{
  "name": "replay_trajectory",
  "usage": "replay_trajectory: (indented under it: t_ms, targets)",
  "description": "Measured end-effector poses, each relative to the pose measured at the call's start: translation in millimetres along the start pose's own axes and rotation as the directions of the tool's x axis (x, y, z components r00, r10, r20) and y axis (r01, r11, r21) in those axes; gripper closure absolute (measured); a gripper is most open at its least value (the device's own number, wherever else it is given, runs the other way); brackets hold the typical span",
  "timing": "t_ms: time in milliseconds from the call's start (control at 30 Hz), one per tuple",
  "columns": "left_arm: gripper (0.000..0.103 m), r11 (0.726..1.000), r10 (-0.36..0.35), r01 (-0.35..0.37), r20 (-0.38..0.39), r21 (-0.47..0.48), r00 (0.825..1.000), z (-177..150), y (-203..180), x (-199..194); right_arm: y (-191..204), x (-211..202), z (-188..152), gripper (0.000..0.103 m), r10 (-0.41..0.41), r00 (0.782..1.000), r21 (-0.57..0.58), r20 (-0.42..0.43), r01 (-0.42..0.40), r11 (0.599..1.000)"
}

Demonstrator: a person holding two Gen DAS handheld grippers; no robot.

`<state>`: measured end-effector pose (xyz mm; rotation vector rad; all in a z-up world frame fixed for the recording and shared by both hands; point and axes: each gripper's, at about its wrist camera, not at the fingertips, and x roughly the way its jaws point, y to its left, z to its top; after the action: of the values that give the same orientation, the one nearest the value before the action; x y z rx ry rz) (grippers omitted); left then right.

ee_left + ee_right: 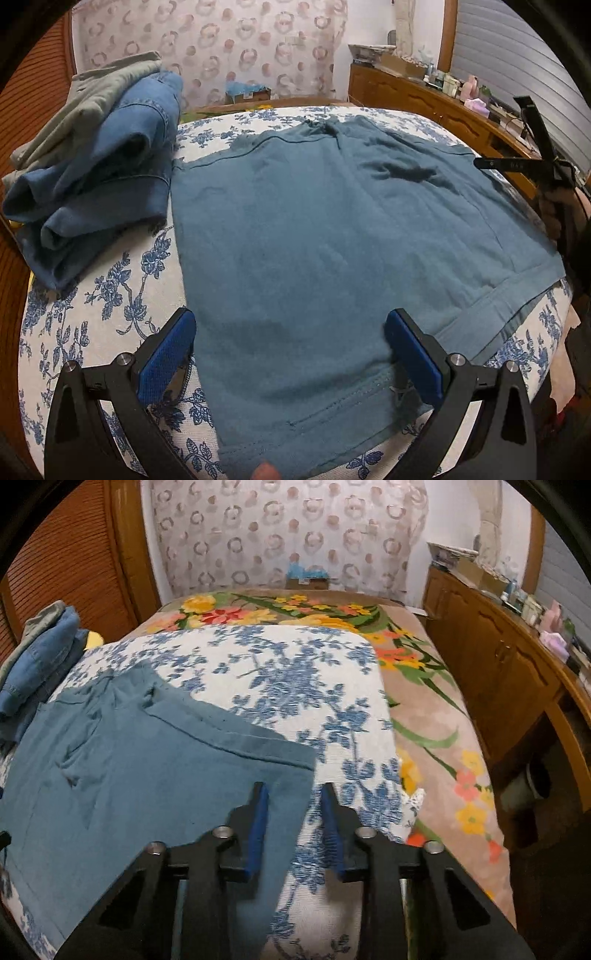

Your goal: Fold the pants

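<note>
Lying spread flat on the bed's blue-flowered cover: teal pants, a few wrinkles near the far end. Hovering over the near hem, left gripper, fingers wide apart, gripping nothing. Hanging at the pants' right edge, right gripper, fingers parted too, one over cloth and one over the cover. Sitting piled just left of the pants, touching them: folded denim and grey clothes.
</note>
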<state>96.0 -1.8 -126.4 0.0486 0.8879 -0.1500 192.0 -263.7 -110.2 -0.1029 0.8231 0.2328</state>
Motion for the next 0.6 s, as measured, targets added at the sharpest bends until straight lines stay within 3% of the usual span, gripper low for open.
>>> replay_trajectory:
  t_ms: [67, 167, 300, 500, 600]
  targets:
    - [0.0, 1.0, 0.003, -0.003, -0.001, 0.003, 1.0, 0, -1, 0, -1, 1, 2, 0.095, 0.021, 1.0, -0.005, -0.006, -0.021, 1.0]
    - [0.0, 1.0, 0.013, -0.013, -0.002, 0.016, 1.0, -1, -3, 1, -6, -6, 2, 0.101, -0.012, 1.0, 0.007, 0.02, 0.012, 1.0]
    - [0.0, 1.0, 0.012, -0.012, 0.002, 0.016, 1.0, 0, -1, 2, -22, -20, 4, 0.101, -0.098, 0.992, 0.051, 0.078, 0.094, 0.994]
    - [0.0, 1.0, 0.012, -0.013, 0.006, 0.013, 1.0, -1, 1, 3, -25, -11, -6, 0.101, -0.074, 0.997, 0.041, 0.007, 0.074, 0.996]
    - [0.0, 1.0, 0.015, -0.015, 0.007, 0.011, 1.0, 0, 1, 3, -18, -20, -7, 0.092, -0.09, 0.996, 0.019, 0.018, 0.09, 0.996]
